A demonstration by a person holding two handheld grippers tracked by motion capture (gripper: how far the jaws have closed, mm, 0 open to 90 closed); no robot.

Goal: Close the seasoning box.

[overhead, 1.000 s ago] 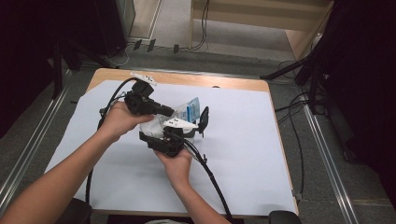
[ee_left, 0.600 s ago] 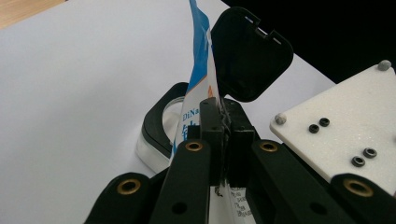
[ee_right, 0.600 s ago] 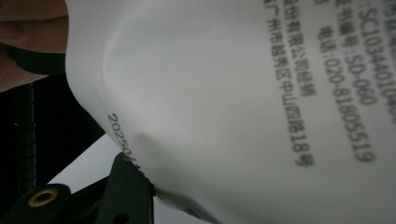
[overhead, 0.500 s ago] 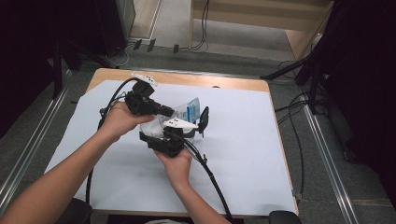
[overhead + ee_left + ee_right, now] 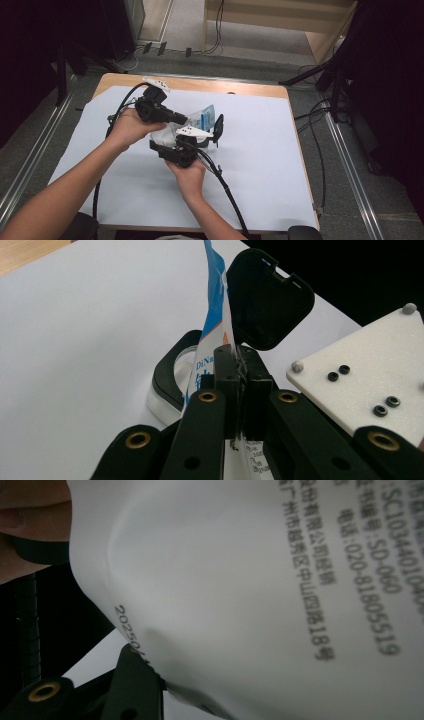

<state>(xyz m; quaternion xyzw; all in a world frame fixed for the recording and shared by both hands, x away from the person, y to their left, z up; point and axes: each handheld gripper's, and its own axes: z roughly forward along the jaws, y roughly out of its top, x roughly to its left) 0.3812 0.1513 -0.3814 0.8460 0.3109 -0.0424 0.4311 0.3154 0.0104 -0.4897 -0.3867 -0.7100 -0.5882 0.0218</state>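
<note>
While our left gripper (image 5: 239, 385) pinches the pouch's (image 5: 202, 116) edge with jaws closed, near the table's (image 5: 260, 150) far edge, we keep that hold firm. Our right gripper (image 5: 212, 131) clamps the pouch's lower side, so we pull apart slowly over the open-lidded container (image 5: 172, 377).

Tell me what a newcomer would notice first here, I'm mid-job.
Most striking is the white and blue pouch held up over the middle of the white sheet, pinched between two grippers. The left gripper is shut on the pouch's thin edge. In the right gripper view the pouch's printed white face looms close, and the right gripper seems to clamp it too.
</note>
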